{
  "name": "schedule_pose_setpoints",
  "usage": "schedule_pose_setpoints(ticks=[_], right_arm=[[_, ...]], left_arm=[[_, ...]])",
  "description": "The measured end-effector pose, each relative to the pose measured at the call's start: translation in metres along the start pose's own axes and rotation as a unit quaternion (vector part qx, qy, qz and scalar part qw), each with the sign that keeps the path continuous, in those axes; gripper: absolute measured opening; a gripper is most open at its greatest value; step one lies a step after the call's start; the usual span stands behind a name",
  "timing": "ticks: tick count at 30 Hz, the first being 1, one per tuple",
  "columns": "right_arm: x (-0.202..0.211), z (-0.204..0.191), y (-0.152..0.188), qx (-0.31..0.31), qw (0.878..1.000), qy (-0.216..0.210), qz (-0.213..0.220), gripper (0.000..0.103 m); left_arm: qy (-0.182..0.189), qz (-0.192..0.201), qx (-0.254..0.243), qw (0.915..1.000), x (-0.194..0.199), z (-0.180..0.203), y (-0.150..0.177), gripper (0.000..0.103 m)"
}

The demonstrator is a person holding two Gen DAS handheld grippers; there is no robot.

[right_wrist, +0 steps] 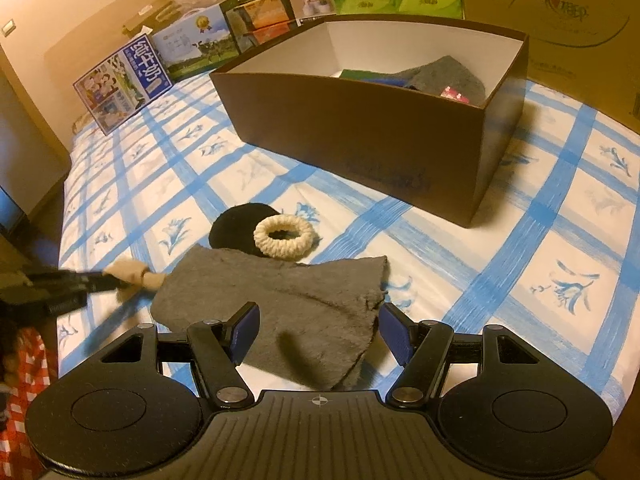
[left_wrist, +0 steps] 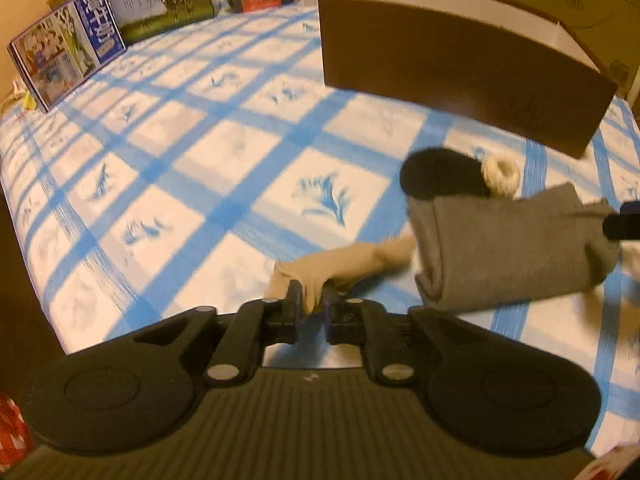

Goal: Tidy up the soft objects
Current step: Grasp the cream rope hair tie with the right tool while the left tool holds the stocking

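The brown box (right_wrist: pixel 360 152) on the bed (right_wrist: pixel 540 240) already holds some soft items. The left gripper (left_wrist: pixel 310 300) pinches a beige stocking (left_wrist: pixel 344 268); the right gripper (right_wrist: pixel 314 334) stands wide over the grey cloth (right_wrist: pixel 288 300). A black pad (right_wrist: pixel 236 226) and cream scrunchie (right_wrist: pixel 283 236) remain.

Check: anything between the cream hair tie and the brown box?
Nothing. In the right wrist view only bare checked sheet lies between the cream hair tie and the brown box.
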State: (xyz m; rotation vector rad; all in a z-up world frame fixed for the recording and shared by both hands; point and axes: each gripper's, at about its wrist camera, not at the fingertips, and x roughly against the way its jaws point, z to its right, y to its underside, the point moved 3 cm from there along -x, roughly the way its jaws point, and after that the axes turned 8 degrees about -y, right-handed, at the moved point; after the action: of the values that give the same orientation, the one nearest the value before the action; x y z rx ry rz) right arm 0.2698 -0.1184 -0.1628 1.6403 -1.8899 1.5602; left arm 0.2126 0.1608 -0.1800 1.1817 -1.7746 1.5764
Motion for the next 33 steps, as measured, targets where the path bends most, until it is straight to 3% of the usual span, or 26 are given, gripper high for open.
schedule_pose_setpoints(ticks=[1,3,7,13,17,19,21,33], right_arm=[[-0.001,-0.001,0.000,0.001,1.000,0.000,-0.001,0.066],[-0.002,-0.002,0.000,0.005,1.000,-0.001,-0.001,0.066],[-0.006,-0.004,-0.003,0.010,1.000,0.002,-0.001,0.066],[-0.007,-0.005,-0.004,0.010,1.000,0.005,-0.002,0.066],[-0.006,-0.003,-0.005,0.009,1.000,0.008,-0.001,0.066],[-0.006,-0.002,-0.006,0.010,1.000,0.010,0.000,0.066],[-0.005,-0.002,-0.006,0.010,1.000,0.011,0.000,0.066],[-0.015,-0.008,-0.023,0.049,0.999,0.002,0.021,0.066]], left_arm=[[0.000,-0.003,-0.002,1.0000,0.000,0.001,0.002,0.026],[-0.003,0.002,-0.007,1.0000,0.001,0.003,0.004,0.037],[-0.003,0.015,-0.028,0.9995,-0.003,0.009,0.000,0.044],[-0.002,0.013,-0.060,0.9981,-0.014,0.020,-0.002,0.045],[0.001,0.012,-0.065,0.9978,-0.022,0.022,-0.004,0.037],[0.007,0.007,-0.059,0.9982,-0.025,0.021,-0.005,0.016],[0.013,0.002,-0.045,0.9989,-0.025,0.019,-0.005,0.013],[0.020,-0.002,0.074,0.9971,-0.016,-0.014,-0.017,0.009]])
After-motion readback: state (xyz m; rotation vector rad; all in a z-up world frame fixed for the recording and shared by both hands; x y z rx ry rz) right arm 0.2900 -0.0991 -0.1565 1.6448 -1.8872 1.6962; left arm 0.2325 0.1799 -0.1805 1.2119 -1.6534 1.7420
